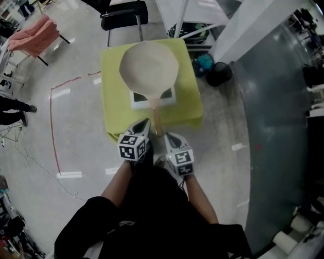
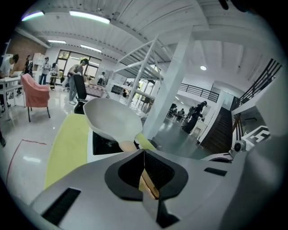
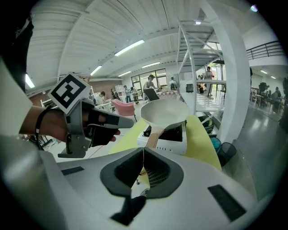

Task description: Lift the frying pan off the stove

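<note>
Because the cream frying pan (image 1: 148, 68) spreads over most of the white stove (image 1: 135, 99), only the stove's near corners and a strip of its dark top show beneath it. The pan sits on the stove at the middle of the desk (image 1: 114, 86), which a yellow-green cloth covers down over the edges. Its wooden handle (image 1: 157, 117) points to 6 o'clock, toward the person.

The handle's end lies near the desk's near edge, between the two claws. The left claw (image 1: 147, 123) is just beside the handle at its 9 o'clock and the right claw (image 1: 168, 136) at its 5 o'clock; whether either touches the wood cannot be told from above. Each gripper view shows its own jaws pressed together with nothing between them. Under the left jaws a tan sliver shows, too narrow to identify. The person's dark sleeves hide the wrists.

The desk's near edge runs right under the claws. At 9 o'clock from the desk the floor is open, crossed only by a red tape line (image 1: 53, 126). At 12 o'clock a black chair (image 1: 124, 15) stands close behind the desk, cut off by the frame. At 2 o'clock a dark bin (image 1: 218, 73) stands near the desk's corner.
</note>
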`<state>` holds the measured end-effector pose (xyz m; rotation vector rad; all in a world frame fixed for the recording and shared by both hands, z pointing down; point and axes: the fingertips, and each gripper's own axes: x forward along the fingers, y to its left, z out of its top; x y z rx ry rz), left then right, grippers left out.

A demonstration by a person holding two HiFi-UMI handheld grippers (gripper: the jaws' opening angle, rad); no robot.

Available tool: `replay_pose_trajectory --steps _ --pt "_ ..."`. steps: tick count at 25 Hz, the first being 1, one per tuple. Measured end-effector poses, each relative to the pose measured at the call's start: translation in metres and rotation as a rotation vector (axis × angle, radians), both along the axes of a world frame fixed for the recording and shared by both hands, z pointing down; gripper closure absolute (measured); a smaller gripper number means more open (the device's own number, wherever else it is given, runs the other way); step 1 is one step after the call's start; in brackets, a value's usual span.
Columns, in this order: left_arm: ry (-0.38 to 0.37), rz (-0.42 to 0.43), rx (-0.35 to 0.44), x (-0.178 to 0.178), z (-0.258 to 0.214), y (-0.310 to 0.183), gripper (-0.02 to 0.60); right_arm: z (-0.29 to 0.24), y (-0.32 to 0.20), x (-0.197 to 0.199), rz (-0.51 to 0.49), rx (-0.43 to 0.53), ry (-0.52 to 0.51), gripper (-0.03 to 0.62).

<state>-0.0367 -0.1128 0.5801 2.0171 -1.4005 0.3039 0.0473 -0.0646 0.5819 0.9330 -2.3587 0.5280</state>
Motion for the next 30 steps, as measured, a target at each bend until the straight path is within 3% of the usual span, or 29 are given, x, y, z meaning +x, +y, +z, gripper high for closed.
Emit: replay_pose_trajectory --steps 5,9,14,19,24,30 --pt "0.007 0.049 -0.050 -0.003 0.015 -0.016 0.537 0.009 -0.013 -0.002 0.009 -0.069 0.007 0.577" --pt "-0.006 0.064 -0.135 -0.011 0.039 -0.024 0.537 0.023 -0.019 -0.004 -0.005 -0.107 0.028 0.577" --pt "0.150 0.092 -0.158 -0.009 0.045 -0.039 0.528 0.033 -0.026 -0.002 0.014 -0.143 0.029 0.577" --pt "0.346 0.057 -0.207 -0.012 0.058 -0.055 0.368 0.042 -0.029 -0.005 0.014 -0.185 0.019 0.576" --pt "0.447 0.015 -0.263 -0.008 0.076 -0.073 0.344 0.045 -0.037 -0.004 0.005 -0.200 0.027 0.576" --pt "0.538 0.035 -0.282 0.005 0.080 -0.096 0.339 0.050 -0.043 0.000 0.022 -0.225 0.013 0.576"
